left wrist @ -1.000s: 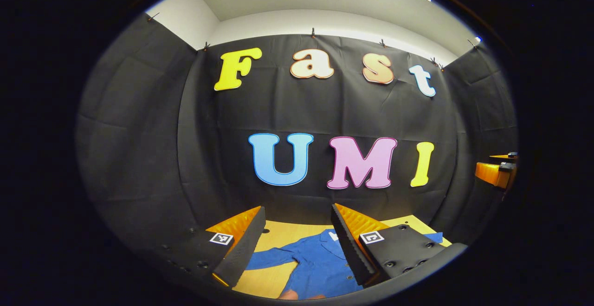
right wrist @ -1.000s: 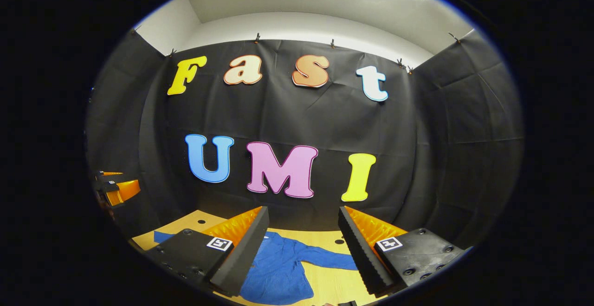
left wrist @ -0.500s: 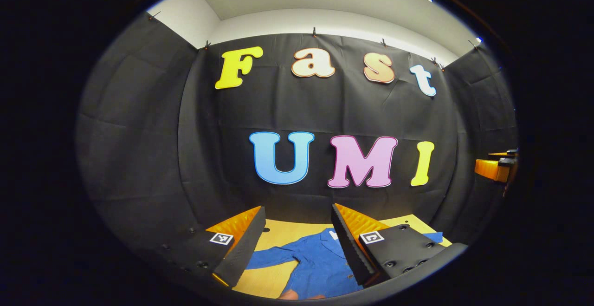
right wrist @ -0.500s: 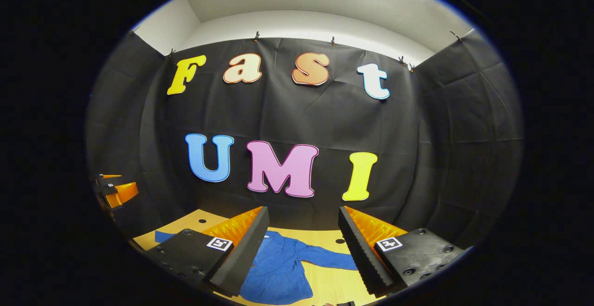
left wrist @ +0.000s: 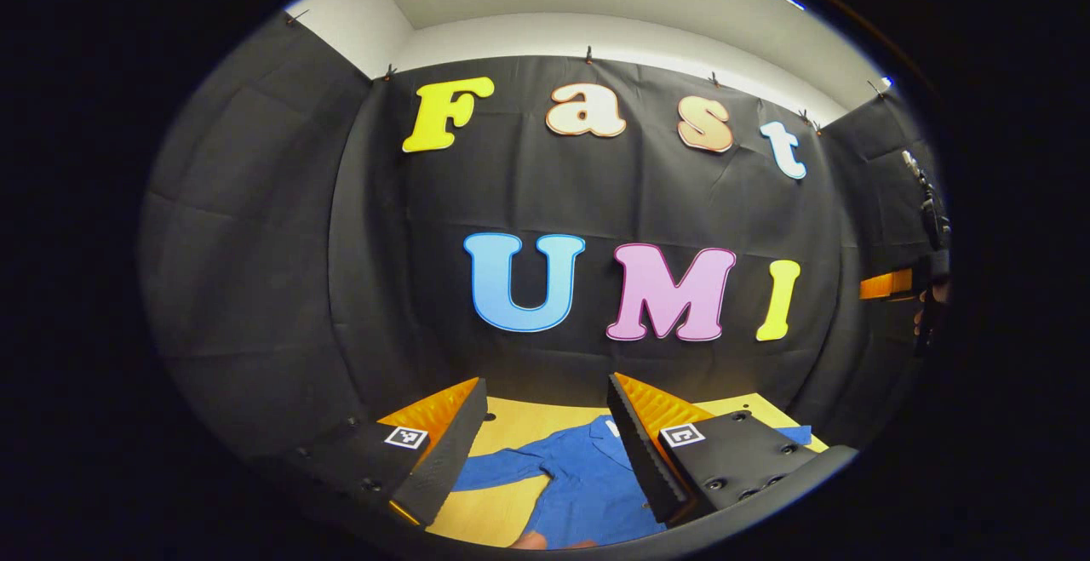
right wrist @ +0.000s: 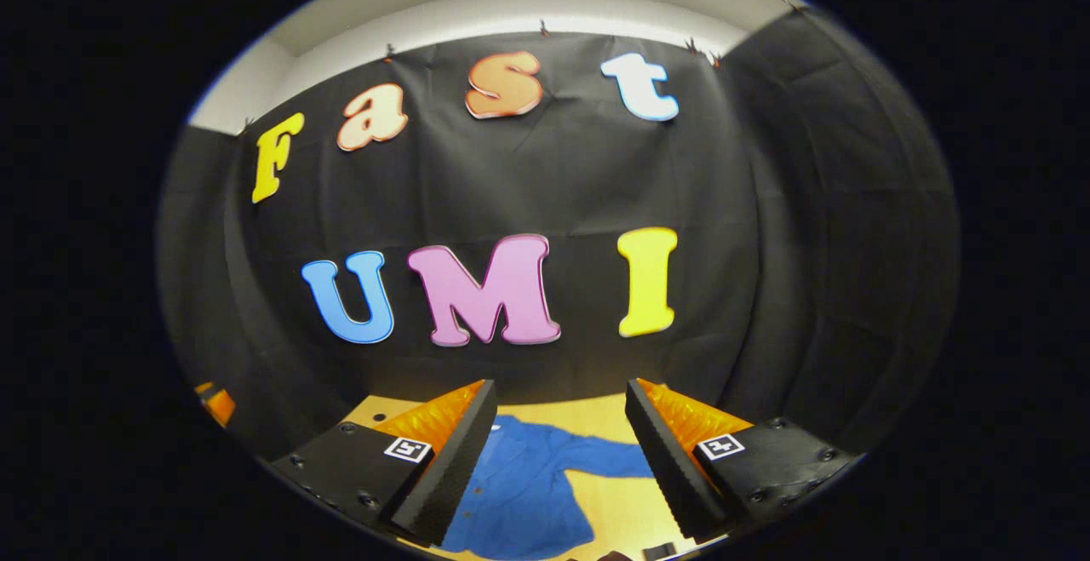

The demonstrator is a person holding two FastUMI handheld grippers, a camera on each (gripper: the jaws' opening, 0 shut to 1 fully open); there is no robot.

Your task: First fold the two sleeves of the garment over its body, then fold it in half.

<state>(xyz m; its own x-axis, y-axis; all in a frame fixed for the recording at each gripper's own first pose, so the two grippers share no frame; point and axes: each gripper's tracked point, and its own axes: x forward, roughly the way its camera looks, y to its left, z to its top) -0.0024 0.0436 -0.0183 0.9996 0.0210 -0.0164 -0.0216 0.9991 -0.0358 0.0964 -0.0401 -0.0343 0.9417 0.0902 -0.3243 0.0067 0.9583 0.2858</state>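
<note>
Left tongs (left wrist: 545, 425): released, fingers spread wide and holding nothing, raised above the wooden surface (left wrist: 511, 510).
Blue shirt (left wrist: 588, 484): lies flat on the surface below the tongs, collar toward the booth wall, its left sleeve (left wrist: 498, 469) stretched outward and unfolded.
Right tongs (right wrist: 558, 429): likewise released and empty, tilted, hovering over the same blue shirt (right wrist: 519, 493), whose right sleeve (right wrist: 609, 457) extends sideways across the surface (right wrist: 630, 510).
Stage: judged to be the start, neither sleeve yet folded over the body.
Risk: both tongs hang well above the cloth; a descent too shallow could pinch air, and one too deep could catch two layers and drag the whole shirt askew.
</note>
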